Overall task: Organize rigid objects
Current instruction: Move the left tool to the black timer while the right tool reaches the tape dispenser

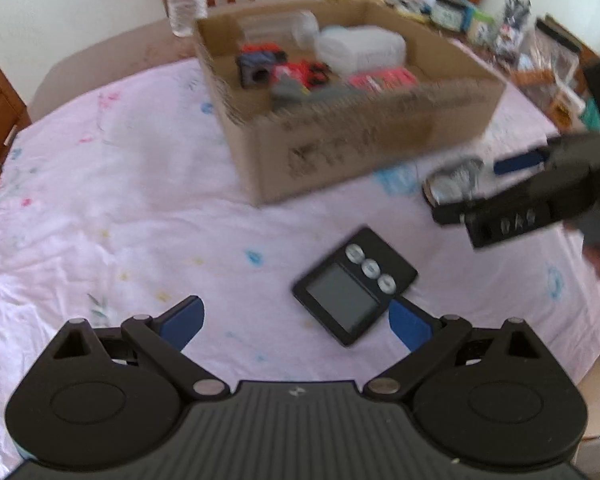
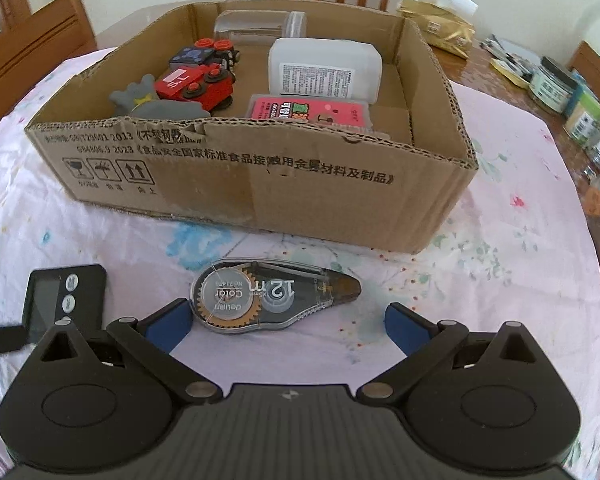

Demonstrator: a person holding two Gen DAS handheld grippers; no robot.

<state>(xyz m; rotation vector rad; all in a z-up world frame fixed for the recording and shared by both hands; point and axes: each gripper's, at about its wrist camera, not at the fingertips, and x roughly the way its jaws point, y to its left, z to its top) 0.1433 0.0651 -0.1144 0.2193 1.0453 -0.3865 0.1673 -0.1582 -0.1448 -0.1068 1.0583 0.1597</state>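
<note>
The cardboard box (image 2: 260, 192) on the pink tablecloth (image 2: 500, 280) holds a red toy train (image 2: 196, 86), a grey figure (image 2: 156, 106), a white plastic bottle (image 2: 324, 70), a pink packet (image 2: 308, 112) and a clear jar (image 2: 256, 26) lying on its side. Before it lie a correction tape dispenser (image 2: 272, 294), just ahead of the right gripper (image 2: 286, 322) with its jaws spread, and a black digital timer (image 1: 354, 284) beside the left gripper (image 1: 296, 320), also spread wide. The left view is blurred, and the timer is half cut off in the right view.

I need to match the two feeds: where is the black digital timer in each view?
Left wrist: black digital timer lies low centre, just ahead of the open left gripper.
Right wrist: timer sits at far left, partly hidden.
Shared landmark: cardboard box beyond it.
</note>
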